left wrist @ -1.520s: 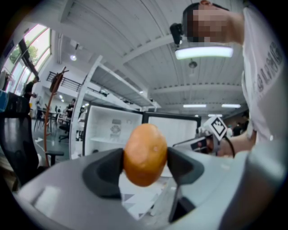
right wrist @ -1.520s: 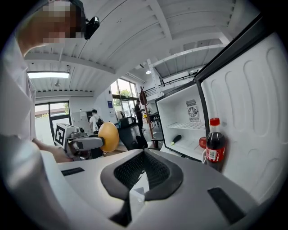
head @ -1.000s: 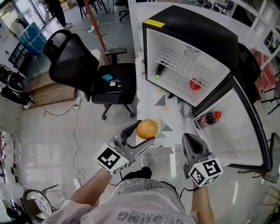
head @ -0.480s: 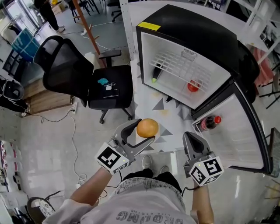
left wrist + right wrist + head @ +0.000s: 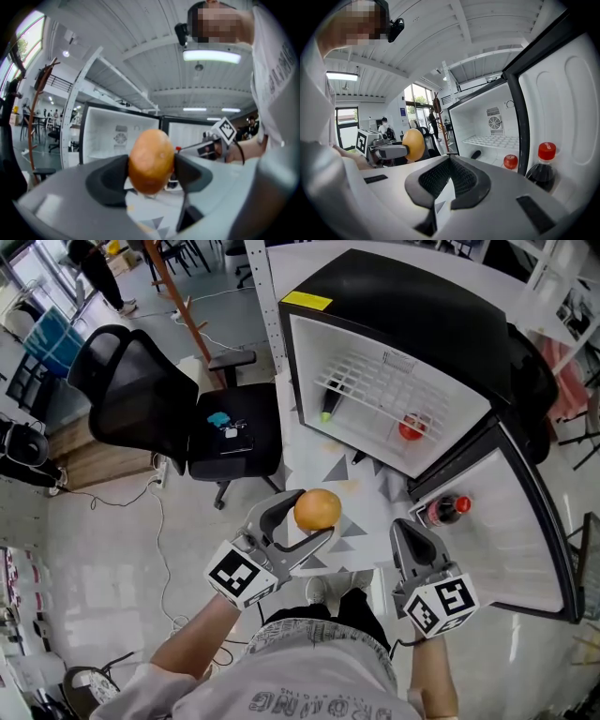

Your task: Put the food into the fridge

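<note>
Left gripper (image 5: 313, 517) clamped from both sides on an orange (image 5: 317, 508), its jaws spread wide around the fruit, which it holds out above the pale floor (image 5: 112, 549), short of the open fridge (image 5: 403, 306); right gripper (image 5: 404, 525) alongside it and a little apart, jaws closed tip to tip with nothing between them, pointing toward the fridge door (image 5: 511, 531); the door swung out to the right, a dark cola bottle (image 5: 444, 510) with a red cap standing in its rack; inside the white compartment, a wire shelf (image 5: 384, 381) across the upper part, a round red fruit (image 5: 410, 428) on the bottom at the right, and a dark object with a green end (image 5: 329, 403) leaning at the left; a black office chair (image 5: 150, 395) just left of the fridge, small items lying on its seat; the person's pale printed shirt (image 5: 309, 681) at the lower edge of the head view, with a bare forearm running up to each gripper.
</note>
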The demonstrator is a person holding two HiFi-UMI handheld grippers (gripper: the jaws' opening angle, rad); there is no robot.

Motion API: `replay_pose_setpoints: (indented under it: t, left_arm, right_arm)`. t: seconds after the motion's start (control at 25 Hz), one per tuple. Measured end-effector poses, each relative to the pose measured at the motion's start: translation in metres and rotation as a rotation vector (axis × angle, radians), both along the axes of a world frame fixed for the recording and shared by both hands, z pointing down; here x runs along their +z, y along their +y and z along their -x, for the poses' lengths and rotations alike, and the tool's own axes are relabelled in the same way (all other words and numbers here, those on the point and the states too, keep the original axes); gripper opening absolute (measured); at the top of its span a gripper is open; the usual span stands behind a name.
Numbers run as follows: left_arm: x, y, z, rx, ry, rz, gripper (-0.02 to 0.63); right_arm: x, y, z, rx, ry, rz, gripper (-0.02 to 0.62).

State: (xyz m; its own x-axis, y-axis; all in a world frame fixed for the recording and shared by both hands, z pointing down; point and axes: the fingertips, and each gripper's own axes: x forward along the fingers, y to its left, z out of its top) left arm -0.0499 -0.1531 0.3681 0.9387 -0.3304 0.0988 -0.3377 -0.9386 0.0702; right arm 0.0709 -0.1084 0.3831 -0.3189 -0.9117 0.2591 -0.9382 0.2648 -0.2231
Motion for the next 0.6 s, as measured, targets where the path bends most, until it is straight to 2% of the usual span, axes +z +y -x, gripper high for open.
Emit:
replay_pose_setpoints:
  t: [0.6]
  left_arm:
    - [-0.004,-0.05,-0.068,0.026,-0.104,-0.126,0.308]
  right_arm:
    - [-0.001,-0.03,-0.029,-0.063,-0.002,-0.029,0.0]
